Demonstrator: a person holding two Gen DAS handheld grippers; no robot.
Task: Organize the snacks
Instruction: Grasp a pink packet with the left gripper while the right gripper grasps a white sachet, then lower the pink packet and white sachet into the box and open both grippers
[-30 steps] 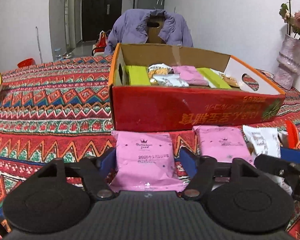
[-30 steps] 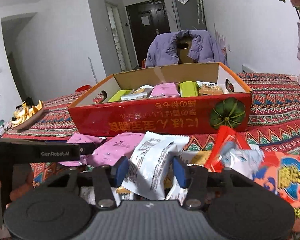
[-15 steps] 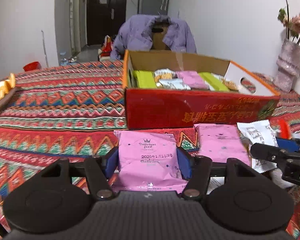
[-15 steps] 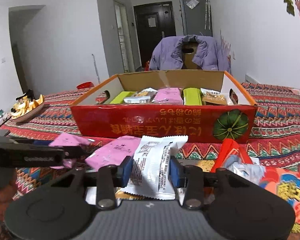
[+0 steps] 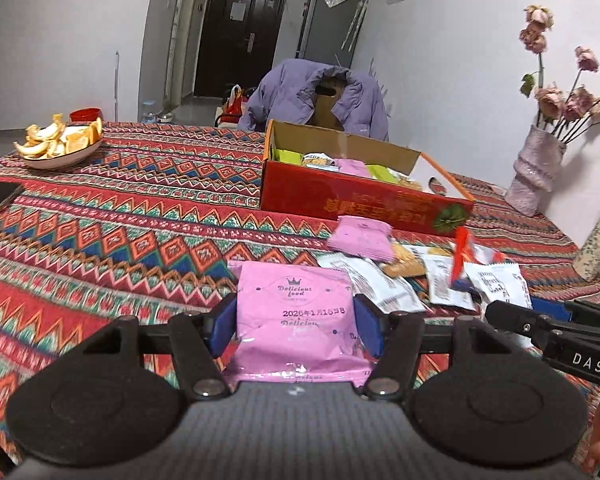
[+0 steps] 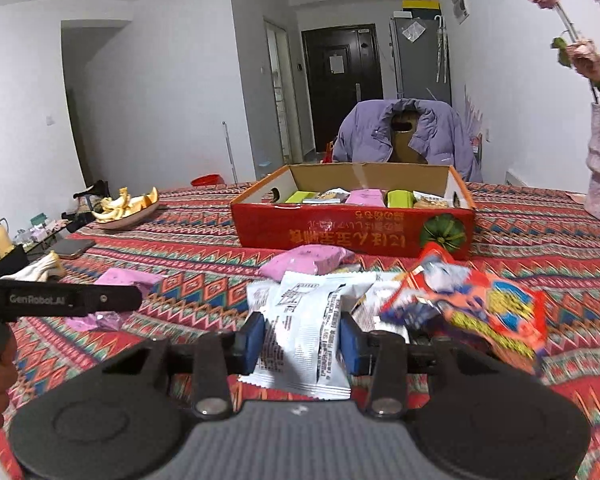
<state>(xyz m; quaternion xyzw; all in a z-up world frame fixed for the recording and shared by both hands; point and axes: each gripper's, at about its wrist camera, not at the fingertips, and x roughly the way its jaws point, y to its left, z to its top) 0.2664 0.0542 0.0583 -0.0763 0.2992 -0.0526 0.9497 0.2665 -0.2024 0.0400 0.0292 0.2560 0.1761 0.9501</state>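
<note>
Right wrist only: phone (image 6: 73,247) beside bowl (image 6: 129,219).

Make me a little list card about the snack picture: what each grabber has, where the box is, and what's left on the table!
left gripper: shut on pink packet
right gripper: shut on white packet
red box: open, on the patterned tablecloth, some snacks inside
loose snacks: another pink packet, red bag, white packets
also there: plate of peels, vase
</note>
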